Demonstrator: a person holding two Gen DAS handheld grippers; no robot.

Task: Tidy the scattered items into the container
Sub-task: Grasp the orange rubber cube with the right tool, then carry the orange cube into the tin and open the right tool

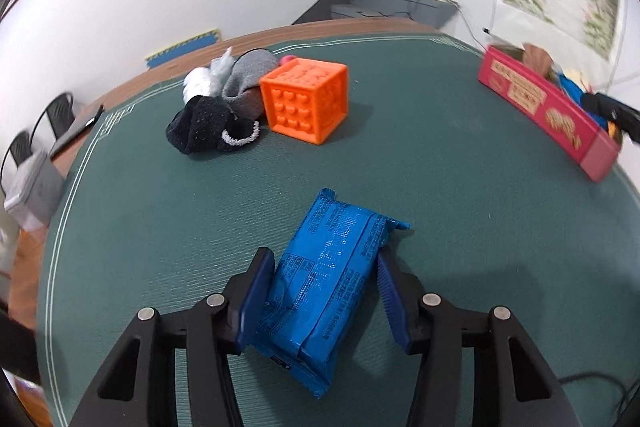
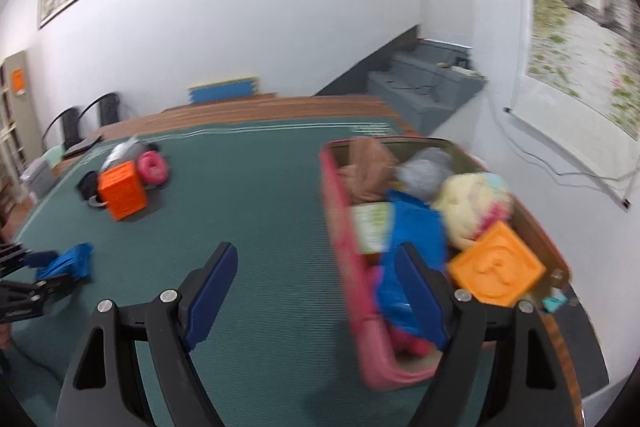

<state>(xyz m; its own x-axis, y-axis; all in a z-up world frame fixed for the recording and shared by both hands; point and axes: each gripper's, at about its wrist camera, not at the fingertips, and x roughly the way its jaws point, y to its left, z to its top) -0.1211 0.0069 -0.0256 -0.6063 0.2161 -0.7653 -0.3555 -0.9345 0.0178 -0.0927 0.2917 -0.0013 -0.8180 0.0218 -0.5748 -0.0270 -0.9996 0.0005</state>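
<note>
While motion blurs the pink container (image 2: 356, 267), right gripper (image 2: 316, 259) spread empty, left gripper (image 1: 320, 267) straddling blue packet (image 1: 332, 283), contact unclear.

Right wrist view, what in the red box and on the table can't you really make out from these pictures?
- Red box contents: motion blur smears them; the right gripper finger covers part.
- Pink item: blurred in the right view, hidden behind the orange cube in the left.
- Blue packet near end: unclear whether left gripper pads touch it.
</note>
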